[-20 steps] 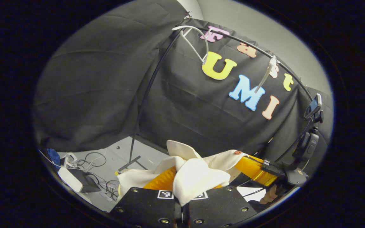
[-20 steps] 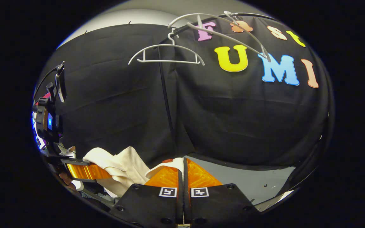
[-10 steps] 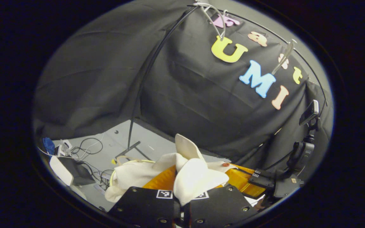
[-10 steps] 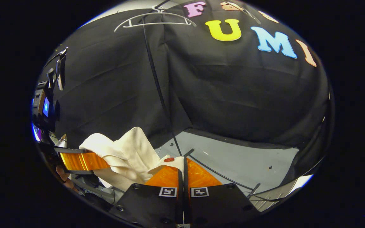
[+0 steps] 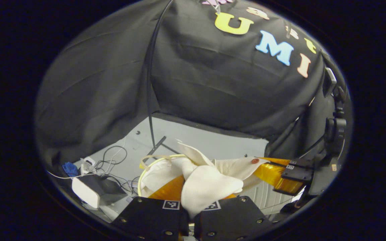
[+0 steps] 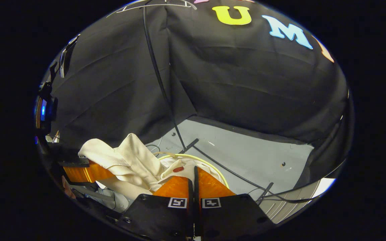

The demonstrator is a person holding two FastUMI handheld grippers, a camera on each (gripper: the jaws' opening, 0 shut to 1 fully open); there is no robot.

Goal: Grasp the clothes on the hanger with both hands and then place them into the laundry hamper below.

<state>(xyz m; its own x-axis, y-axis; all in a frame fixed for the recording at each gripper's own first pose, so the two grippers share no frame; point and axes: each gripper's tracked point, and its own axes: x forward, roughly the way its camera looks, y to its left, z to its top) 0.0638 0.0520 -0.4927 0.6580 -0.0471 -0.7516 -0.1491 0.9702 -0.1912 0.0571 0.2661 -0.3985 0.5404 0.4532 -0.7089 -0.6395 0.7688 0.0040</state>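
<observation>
A cream garment (image 5: 209,184) with a red button (image 5: 255,161) is stretched between both grippers, just above the laundry hamper's pale yellow rim (image 5: 144,167). My left gripper (image 5: 193,195) is shut on a bunched fold of it, which hides the fingertips. In the left gripper view the right gripper (image 5: 276,172) holds the garment's other end. In the right gripper view my right gripper (image 6: 193,182) is shut on the cloth edge by the red button (image 6: 178,169). The garment (image 6: 129,160) runs left to the left gripper (image 6: 82,172). The hamper rim (image 6: 213,165) curves under the fingers.
A black rack pole (image 5: 150,100) rises from a foot on the grey floor (image 6: 246,150). An empty white hanger (image 6: 152,4) hangs at the top. Cables, a white box (image 5: 89,192) and a blue item (image 5: 69,169) lie on the floor at left.
Both grippers have moved down with the garment still held. The hangers have slid to the top edge of the views. The hamper rim has come into view under the cloth.
</observation>
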